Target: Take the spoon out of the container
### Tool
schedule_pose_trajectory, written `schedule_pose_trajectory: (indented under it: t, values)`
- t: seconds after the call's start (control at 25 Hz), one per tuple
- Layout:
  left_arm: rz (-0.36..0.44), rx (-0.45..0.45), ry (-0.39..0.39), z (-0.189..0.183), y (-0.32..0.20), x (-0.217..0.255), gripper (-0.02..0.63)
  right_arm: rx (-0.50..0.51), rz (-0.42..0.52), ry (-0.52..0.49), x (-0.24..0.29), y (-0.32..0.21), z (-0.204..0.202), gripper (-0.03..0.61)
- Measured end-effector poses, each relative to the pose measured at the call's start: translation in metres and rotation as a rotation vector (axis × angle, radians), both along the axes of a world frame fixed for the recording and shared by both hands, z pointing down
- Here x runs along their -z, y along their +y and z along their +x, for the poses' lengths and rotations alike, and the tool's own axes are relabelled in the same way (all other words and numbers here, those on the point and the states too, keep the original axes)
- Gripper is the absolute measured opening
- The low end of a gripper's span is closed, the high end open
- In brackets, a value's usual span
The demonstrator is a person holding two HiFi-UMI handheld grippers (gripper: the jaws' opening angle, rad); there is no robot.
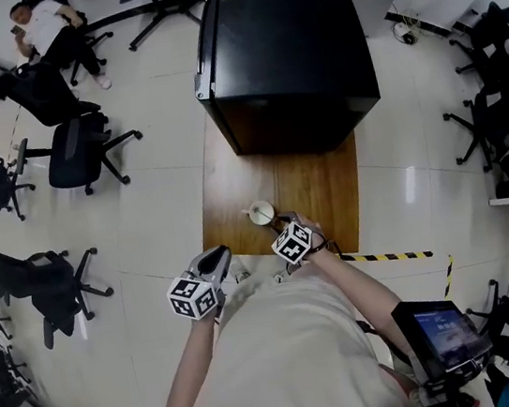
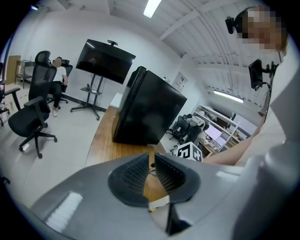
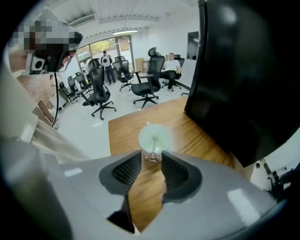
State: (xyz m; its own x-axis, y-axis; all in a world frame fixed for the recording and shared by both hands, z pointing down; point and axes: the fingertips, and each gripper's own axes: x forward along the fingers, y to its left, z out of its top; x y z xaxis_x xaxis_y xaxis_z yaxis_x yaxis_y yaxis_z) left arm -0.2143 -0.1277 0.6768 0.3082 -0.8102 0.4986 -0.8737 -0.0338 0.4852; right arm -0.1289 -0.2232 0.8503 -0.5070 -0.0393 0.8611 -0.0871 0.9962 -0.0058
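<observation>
Two grippers, one container (image 3: pixel 162 136), one spoon (image 3: pixel 154 140): left gripper (image 2: pixel 151 161) narrowly apart, empty; right gripper (image 3: pixel 151 154) wider, container holding spoon just beyond fingertips at twelve o'clock.

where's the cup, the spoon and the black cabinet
cup (image 3: pixel 161 133), right gripper view, its pale inside
spoon (image 3: pixel 153 142), right gripper view, its handle
black cabinet (image 1: pixel 284 51), head view, its top
</observation>
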Motion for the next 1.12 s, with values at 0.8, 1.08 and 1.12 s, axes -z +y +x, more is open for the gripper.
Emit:
schedule_pose_trajectory:
  t: [0.8, 1.08, 1.12]
  values:
    - [0.012, -0.130, 0.002, -0.044, -0.023, -0.005, 0.014, -0.080, 0.019, 0.053, -0.015, -0.003, -0.001, 0.124]
    - [0.012, -0.128, -0.001, -0.052, -0.019, -0.003, 0.014, -0.127, 0.015, -0.035, 0.036, -0.013, -0.003, 0.115]
    - [0.011, -0.130, 0.000, -0.052, -0.020, -0.004, 0.014, -0.139, 0.013, -0.057, 0.050, -0.016, -0.002, 0.115]
